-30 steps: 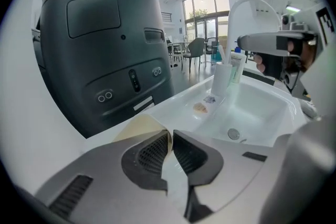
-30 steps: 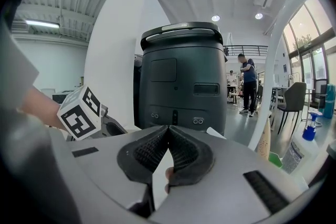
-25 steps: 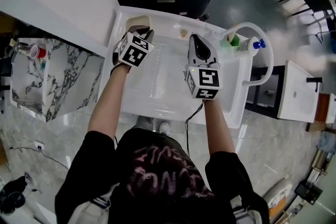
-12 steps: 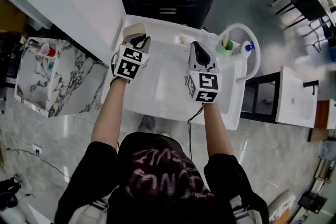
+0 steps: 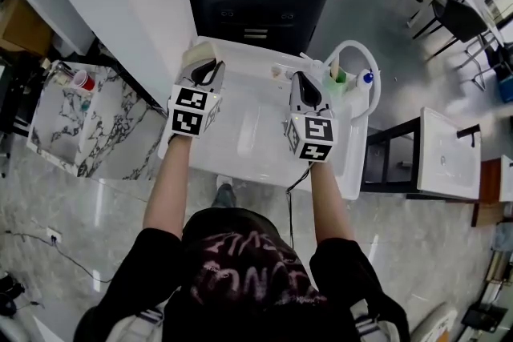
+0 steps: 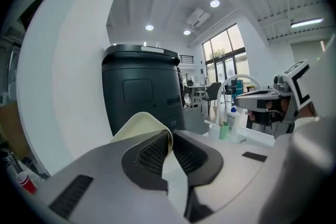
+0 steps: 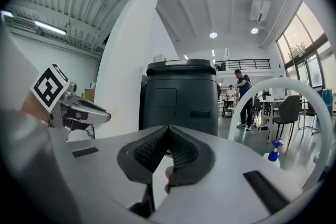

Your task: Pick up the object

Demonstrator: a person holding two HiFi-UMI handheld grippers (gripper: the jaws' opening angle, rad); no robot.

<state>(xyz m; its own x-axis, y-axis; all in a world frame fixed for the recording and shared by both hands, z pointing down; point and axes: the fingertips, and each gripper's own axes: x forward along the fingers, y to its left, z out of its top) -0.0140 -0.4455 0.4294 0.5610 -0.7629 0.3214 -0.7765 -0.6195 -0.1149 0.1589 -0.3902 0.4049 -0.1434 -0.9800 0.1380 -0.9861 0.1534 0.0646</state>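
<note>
A cream-coloured flat pad (image 6: 137,124) is pinched between the jaws of my left gripper (image 6: 170,135), and its rounded edge sticks up above the left jaw. In the head view the pad (image 5: 199,53) shows beyond the left gripper (image 5: 205,73), over the far left corner of the white basin (image 5: 240,148). My right gripper (image 5: 303,86) hovers over the basin's right half. Its jaws (image 7: 167,140) are shut, tips touching, with nothing gripped between them.
A curved white faucet (image 5: 367,64), a green cup (image 5: 340,77) and a blue-capped spray bottle (image 5: 367,78) stand at the basin's far right. A dark bin (image 7: 181,94) rises behind the basin. A marble counter (image 5: 96,136) with a red cup (image 5: 82,81) lies left. A person (image 7: 243,96) stands far off.
The head view has pulled back, so the basin looks smaller. Both grippers keep their places over it, and the left one still holds the pad.
</note>
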